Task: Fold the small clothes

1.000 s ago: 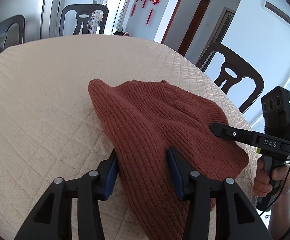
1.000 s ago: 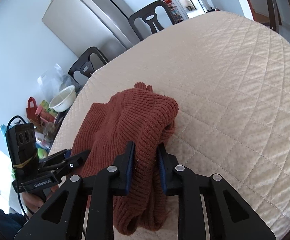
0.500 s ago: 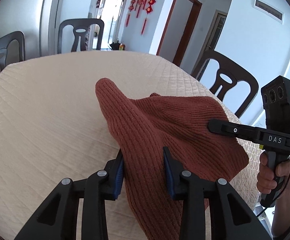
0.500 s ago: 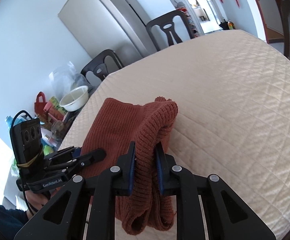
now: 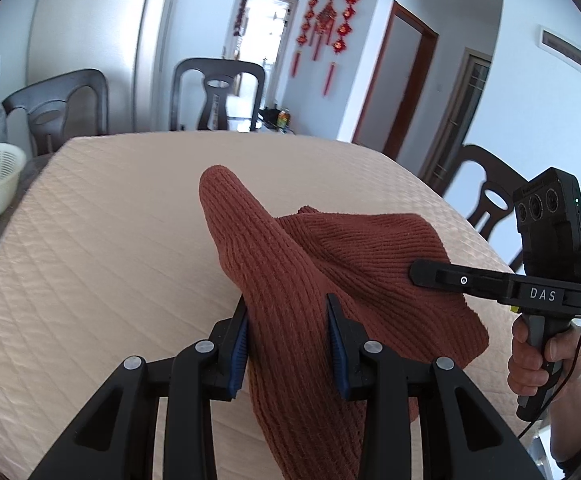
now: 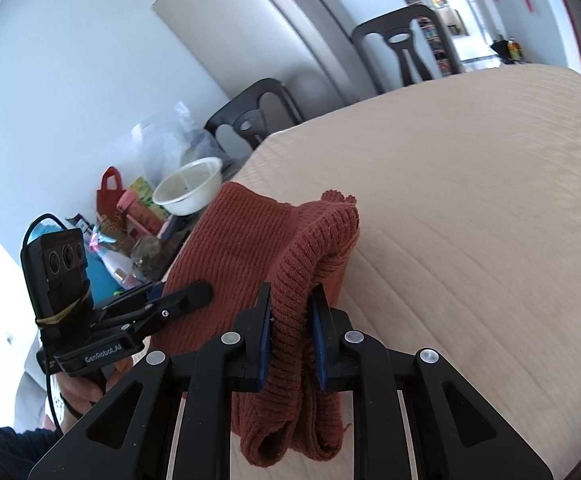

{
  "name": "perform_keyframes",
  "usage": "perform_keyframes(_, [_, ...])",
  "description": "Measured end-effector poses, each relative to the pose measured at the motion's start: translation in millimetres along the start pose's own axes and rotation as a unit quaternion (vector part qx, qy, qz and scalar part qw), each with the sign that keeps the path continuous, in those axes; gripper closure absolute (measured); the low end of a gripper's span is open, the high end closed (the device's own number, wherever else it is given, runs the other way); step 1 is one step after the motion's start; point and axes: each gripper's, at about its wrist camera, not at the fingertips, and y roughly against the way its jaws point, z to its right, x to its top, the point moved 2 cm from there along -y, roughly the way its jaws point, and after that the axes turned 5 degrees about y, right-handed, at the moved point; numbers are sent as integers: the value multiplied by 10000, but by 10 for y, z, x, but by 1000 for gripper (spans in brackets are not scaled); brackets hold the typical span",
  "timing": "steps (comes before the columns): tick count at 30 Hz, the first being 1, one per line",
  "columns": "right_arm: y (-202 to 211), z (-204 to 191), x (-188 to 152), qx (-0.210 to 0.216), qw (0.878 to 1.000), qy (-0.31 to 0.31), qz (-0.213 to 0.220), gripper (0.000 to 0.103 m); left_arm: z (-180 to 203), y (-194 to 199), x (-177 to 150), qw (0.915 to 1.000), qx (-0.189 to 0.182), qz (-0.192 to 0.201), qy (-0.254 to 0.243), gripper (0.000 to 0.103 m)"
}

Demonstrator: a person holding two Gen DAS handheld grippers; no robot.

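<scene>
Sweater [image 5: 330, 264] now higher off table [image 5: 90, 248]

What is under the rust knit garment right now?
Under the rust knit garment lies the quilted beige table cover; both the left gripper and right gripper pinch its bunched near edge. Whatever lies beneath its spread folds is hidden.

"DAS" in white letters on the black body of the right gripper [image 5: 430, 276]. "GenRobot.AI" in pale letters on the black base of the left gripper [image 6: 182, 298].
</scene>
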Motion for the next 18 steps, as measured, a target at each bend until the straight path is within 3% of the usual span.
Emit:
perform_keyframes(10, [-524,-79,272,152,9997,94,-182,85,-455,-145,236,9997,165,69,153,66])
perform_keyframes(18, [-821,299,110,-101,9977,-363,-556,81,-765,-480,-33,9978,450,-357,318,62])
